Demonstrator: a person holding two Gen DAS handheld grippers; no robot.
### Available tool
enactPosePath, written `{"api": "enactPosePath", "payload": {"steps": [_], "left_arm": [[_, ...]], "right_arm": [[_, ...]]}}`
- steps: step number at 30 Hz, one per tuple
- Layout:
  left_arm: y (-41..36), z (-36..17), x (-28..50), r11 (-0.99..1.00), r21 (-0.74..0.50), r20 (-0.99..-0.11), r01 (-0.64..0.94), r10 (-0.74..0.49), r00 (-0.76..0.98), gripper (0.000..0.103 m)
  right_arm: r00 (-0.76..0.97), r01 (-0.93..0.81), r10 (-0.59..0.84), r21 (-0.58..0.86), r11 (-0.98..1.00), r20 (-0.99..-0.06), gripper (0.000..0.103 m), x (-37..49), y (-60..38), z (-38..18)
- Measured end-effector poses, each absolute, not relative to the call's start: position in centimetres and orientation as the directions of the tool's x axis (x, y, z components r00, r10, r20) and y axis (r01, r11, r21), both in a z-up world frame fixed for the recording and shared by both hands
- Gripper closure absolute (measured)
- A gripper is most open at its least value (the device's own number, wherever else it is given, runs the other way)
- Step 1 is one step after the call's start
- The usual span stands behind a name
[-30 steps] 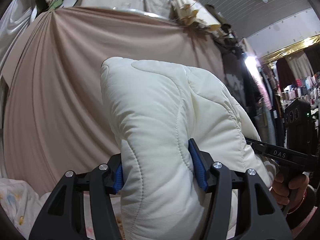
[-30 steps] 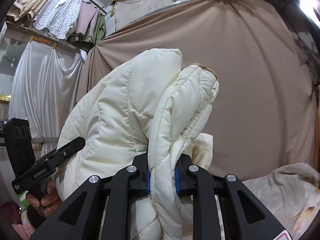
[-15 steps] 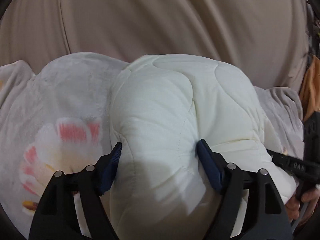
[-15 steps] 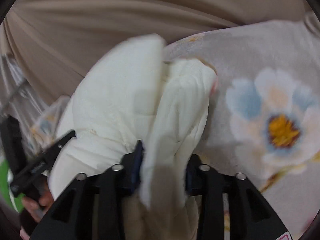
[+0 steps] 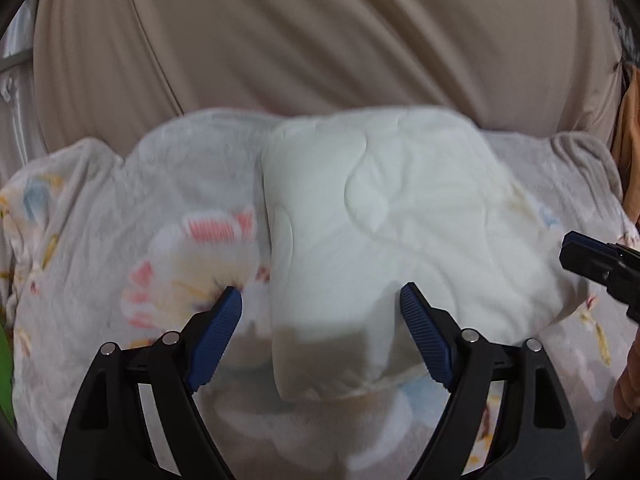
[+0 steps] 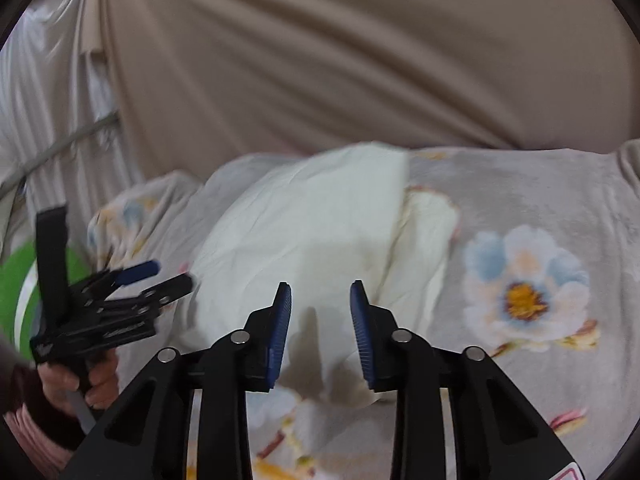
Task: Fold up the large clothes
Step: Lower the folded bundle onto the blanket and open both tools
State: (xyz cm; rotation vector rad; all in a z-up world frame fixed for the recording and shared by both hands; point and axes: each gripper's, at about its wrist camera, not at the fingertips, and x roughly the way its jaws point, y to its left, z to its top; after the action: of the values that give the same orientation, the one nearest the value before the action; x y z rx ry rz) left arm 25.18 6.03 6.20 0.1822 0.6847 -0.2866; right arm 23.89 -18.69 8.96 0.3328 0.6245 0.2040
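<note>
A cream quilted padded jacket (image 5: 384,224) lies folded into a thick bundle on a floral blanket (image 5: 120,248). It also shows in the right wrist view (image 6: 312,232). My left gripper (image 5: 322,312) is open, its blue pads apart on either side of the bundle's near edge, holding nothing. My right gripper (image 6: 320,316) is open just above the bundle's near end, empty. The left gripper also shows in the right wrist view (image 6: 156,276), at the left, open, in a hand. The right gripper's tip shows at the right edge of the left wrist view (image 5: 592,256).
A tan curtain (image 5: 320,40) hangs right behind the blanket. The floral blanket (image 6: 520,288) spreads out to the right of the bundle. A green object (image 6: 16,280) sits at the far left. White drapes (image 6: 40,80) hang at the left.
Both grippers carried the raised jacket down onto the blanket, then opened and let it go. The bundle now rests on the blanket.
</note>
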Motion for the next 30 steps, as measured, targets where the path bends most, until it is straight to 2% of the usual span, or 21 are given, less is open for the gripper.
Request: {"api": "enactPosePath", "payload": {"steps": [2,5,8,10,11,12,14,16,19,20,21,22,23,24,25,27,28,30], "left_arm": [[6.6,4.9,25.2,0.947,0.07,-0.658,0.312,-0.191,0.728,0.018],[7.8,3.9,24.9,0.943,0.022,-0.684,0.332,-0.228,0.693,0.016],[8.7,3.9,23.8,0.931,0.017,-0.701,0.365,-0.249,0.669,0.017],[9.1,3.7,22.8,0.921,0.06,-0.704,0.384,-0.234,0.671,0.017],[9.3,3.3,22.4,0.92,0.093,-0.704,0.38,-0.209,0.679,0.017],[9.5,2.9,22.3,0.921,0.122,-0.704,0.37,-0.182,0.686,0.017],[9.7,2.2,22.6,0.928,0.142,-0.708,0.344,-0.148,0.691,0.017],[9.8,1.6,23.3,0.939,0.12,-0.719,0.321,-0.141,0.68,0.017],[9.8,0.9,24.4,0.946,0.123,-0.727,0.3,-0.12,0.676,0.018],[9.8,0.7,24.7,0.948,0.125,-0.726,0.293,-0.114,0.678,0.019],[9.9,0.7,25.0,0.95,0.114,-0.729,0.292,-0.12,0.674,0.024],[9.9,0.9,25.2,0.95,0.097,-0.732,0.298,-0.134,0.668,0.03],[9.8,1.3,25.1,0.948,0.088,-0.732,0.307,-0.148,0.666,0.033],[9.8,1.7,25.0,0.946,0.088,-0.724,0.311,-0.153,0.672,0.036],[9.7,2.0,24.9,0.946,0.09,-0.717,0.312,-0.156,0.679,0.036],[9.0,2.2,24.5,0.942,0.114,-0.704,0.316,-0.148,0.695,0.036],[8.6,1.9,24.6,0.939,0.132,-0.706,0.317,-0.136,0.695,0.036],[8.1,1.0,24.9,0.938,0.144,-0.72,0.315,-0.119,0.684,0.036]], "right_arm": [[0.766,-0.073,0.24,0.291,0.954,-0.596,0.082,24.4,-17.4,7.2],[0.727,-0.002,0.148,0.213,0.977,-0.67,0.1,25.8,-18.2,3.6],[0.709,0.025,0.203,0.311,0.95,-0.676,0.1,25.9,-20.0,2.9],[0.725,0.006,0.234,0.345,0.939,-0.647,0.092,25.1,-20.4,4.5],[0.739,-0.008,0.25,0.362,0.932,-0.626,0.08,24.4,-20.7,5.5],[0.75,-0.009,0.262,0.388,0.922,-0.607,0.062,23.8,-21.0,6.3],[0.765,-0.013,0.308,0.464,0.886,-0.566,0.046,23.3,-21.8,6.9],[0.742,-0.027,0.346,0.491,0.871,-0.574,0.046,23.6,-21.6,6.9],[0.691,-0.008,0.3,0.408,0.913,-0.658,0.045,24.5,-19.6,5.5],[0.682,0.003,0.269,0.371,0.929,-0.68,0.046,24.9,-18.8,4.8],[0.681,0.014,0.245,0.346,0.938,-0.691,0.063,25.2,-18.4,4.3],[0.685,0.023,0.233,0.34,0.94,-0.69,0.072,25.6,-18.2,4.1],[0.694,0.031,0.229,0.347,0.937,-0.682,0.088,25.7,-18.4,4.3],[0.709,0.025,0.242,0.367,0.93,-0.663,0.094,25.4,-18.7,5.0],[0.731,0.019,0.253,0.389,0.921,-0.634,0.095,25.1,-19.1,5.9],[0.787,0.025,0.196,0.348,0.937,-0.585,0.096,24.1,-19.6,8.0],[0.794,0.032,0.17,0.319,0.947,-0.583,0.096,23.9,-19.7,8.3],[0.753,0.059,0.146,0.287,0.956,-0.641,0.096,24.9,-20.1,6.6]]}}
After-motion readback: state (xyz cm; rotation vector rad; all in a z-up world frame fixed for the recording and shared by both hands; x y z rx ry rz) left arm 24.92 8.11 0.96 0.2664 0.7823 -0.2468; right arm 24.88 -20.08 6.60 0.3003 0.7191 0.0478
